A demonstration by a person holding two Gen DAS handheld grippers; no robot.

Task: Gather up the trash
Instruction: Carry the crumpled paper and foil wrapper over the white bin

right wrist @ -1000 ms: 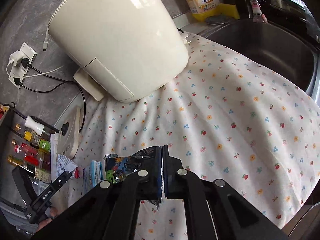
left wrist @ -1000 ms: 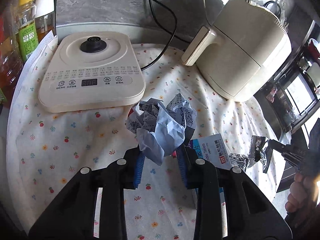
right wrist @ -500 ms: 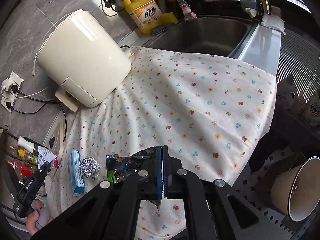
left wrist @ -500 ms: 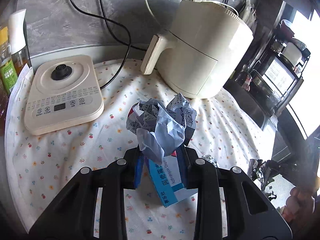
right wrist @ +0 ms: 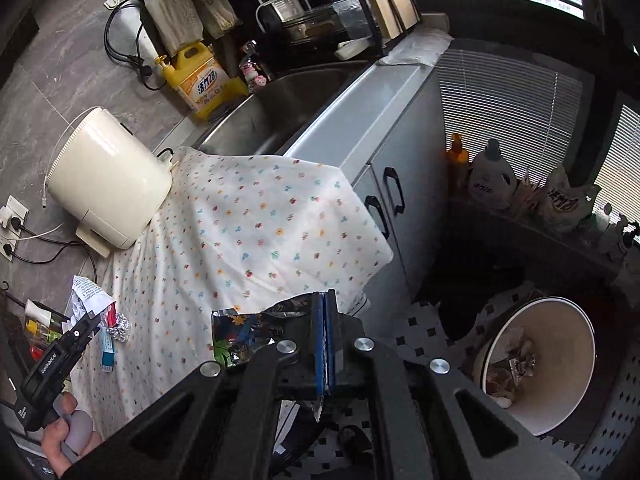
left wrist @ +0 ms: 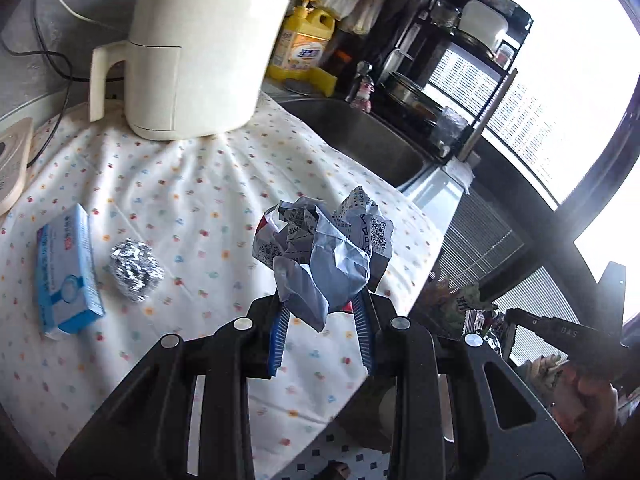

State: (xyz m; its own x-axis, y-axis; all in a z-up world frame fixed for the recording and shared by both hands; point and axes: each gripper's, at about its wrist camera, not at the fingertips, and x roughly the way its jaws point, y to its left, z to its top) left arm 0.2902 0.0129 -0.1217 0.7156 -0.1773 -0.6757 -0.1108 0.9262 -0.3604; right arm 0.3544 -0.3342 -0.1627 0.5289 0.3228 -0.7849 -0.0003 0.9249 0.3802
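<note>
The left gripper [left wrist: 322, 316] is clamped on a crumpled paper wad [left wrist: 326, 248] at frame centre, over the front edge of the flowered cloth [left wrist: 192, 184]. The right gripper [right wrist: 325, 344], jaws together, pinches a shiny wrapper [right wrist: 248, 330] at lower centre of its view. The bin [right wrist: 556, 364] (a white bucket, some scraps already inside) stands on the floor at lower right. Best to carry both pieces out past the counter edge, over the bin mouth, before letting go. A foil ball [left wrist: 136, 276] and a blue box [left wrist: 66, 276] lie at left on the cloth. The floor around the bin looks open; the cabinet [right wrist: 400, 184] stands close at upper centre.
</note>
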